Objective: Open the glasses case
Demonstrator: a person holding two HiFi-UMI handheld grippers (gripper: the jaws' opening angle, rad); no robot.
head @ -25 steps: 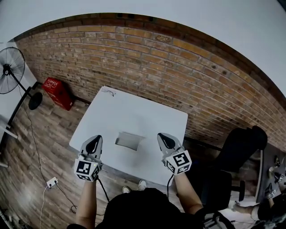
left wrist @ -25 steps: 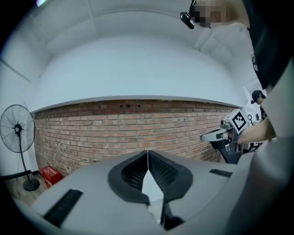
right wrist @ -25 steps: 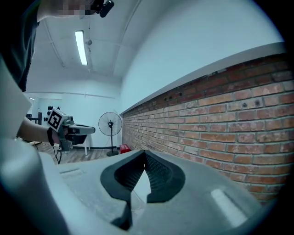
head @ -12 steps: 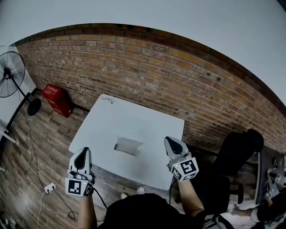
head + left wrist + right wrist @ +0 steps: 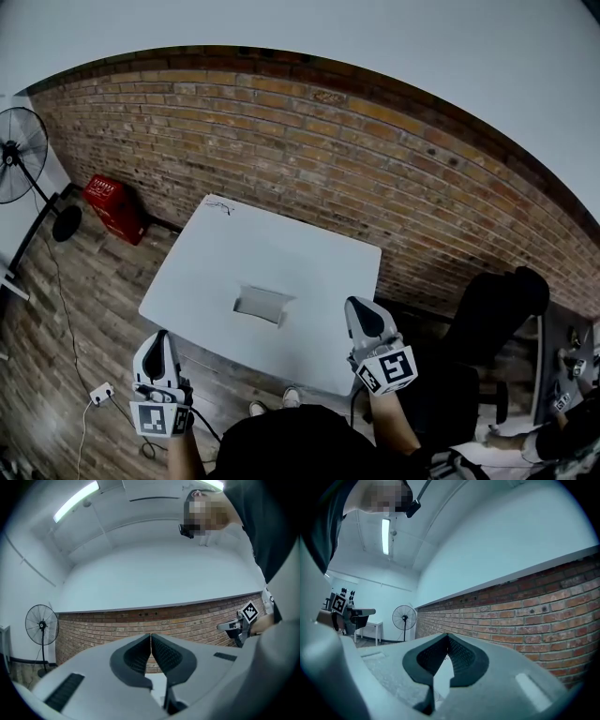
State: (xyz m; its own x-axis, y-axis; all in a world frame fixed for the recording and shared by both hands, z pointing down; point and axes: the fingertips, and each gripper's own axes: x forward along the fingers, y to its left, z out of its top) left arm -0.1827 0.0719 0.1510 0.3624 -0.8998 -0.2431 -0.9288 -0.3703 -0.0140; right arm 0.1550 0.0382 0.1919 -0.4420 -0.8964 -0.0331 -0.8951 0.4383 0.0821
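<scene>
Brick wall (image 5: pixel 309 141) backs a white table (image 5: pixel 206 262) holding the glasses case (image 5: pixel 262 305); the left gripper (image 5: pixel 161 337) and right gripper (image 5: pixel 360 307), by the table's near edge, are clenched empty.

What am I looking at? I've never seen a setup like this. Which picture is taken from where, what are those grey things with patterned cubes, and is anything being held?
No robot here: a person holds a two-fingered gripper in each hand. The wide picture comes from a camera on the person's head, looking down. It shows the left gripper and the right gripper, each carrying a patterned cube, on the near side of a white table. On the table lies one small grey glasses case; neither gripper touches it. The other two pictures come from cameras riding on the grippers, looking along their fingers toward a brick wall. In both, the fingers are pressed together with nothing between them, so nothing is held.
</scene>
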